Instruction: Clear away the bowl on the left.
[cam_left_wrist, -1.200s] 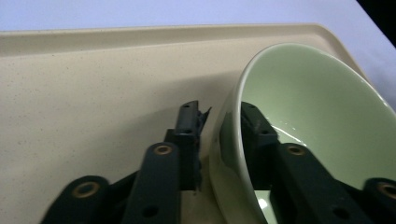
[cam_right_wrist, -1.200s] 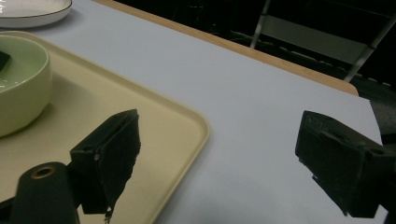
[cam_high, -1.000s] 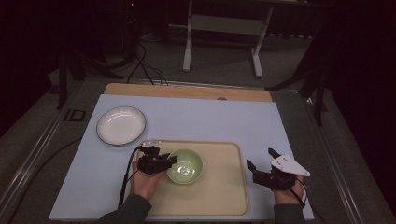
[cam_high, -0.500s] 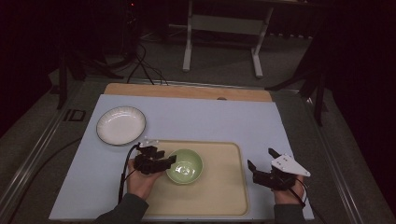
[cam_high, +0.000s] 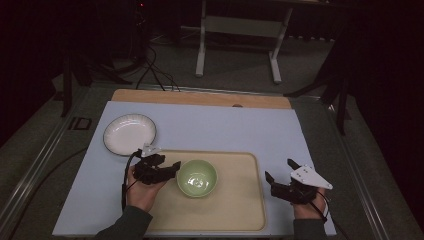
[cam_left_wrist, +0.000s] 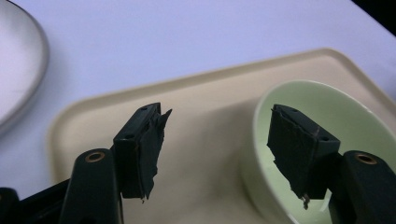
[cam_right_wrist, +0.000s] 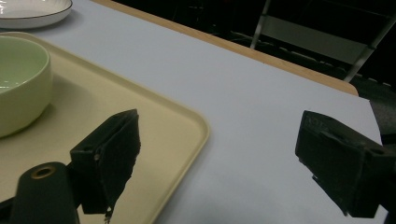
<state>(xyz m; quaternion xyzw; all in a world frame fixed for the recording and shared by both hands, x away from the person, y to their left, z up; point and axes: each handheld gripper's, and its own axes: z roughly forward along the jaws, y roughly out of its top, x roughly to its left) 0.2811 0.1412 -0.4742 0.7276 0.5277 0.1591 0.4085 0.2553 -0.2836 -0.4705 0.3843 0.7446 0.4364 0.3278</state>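
White plate (cam_high: 129, 134) sits far left on the tabletop (cam_high: 225, 127), off the tray (cam_high: 240, 210), well apart from the rest; we judge it parked there, not in play. Next, our left gripper (cam_high: 172, 169) lies over the tray's left edge, aimed at the bowl (cam_high: 197, 178). In the left gripper view its jaws are spread wide, one over bare tray, the other at or just past the bowl's near rim; we can't tell if it touches. They straddle the wall, so we read this as rim-pinch alignment, nothing held. Bowl stands upright in the tray, left of centre, looks empty. Far right, our right gripper (cam_high: 278, 172) rests beside the tray's right edge, jaws wide over tray edge and tabletop, holding nothing, likely idle.
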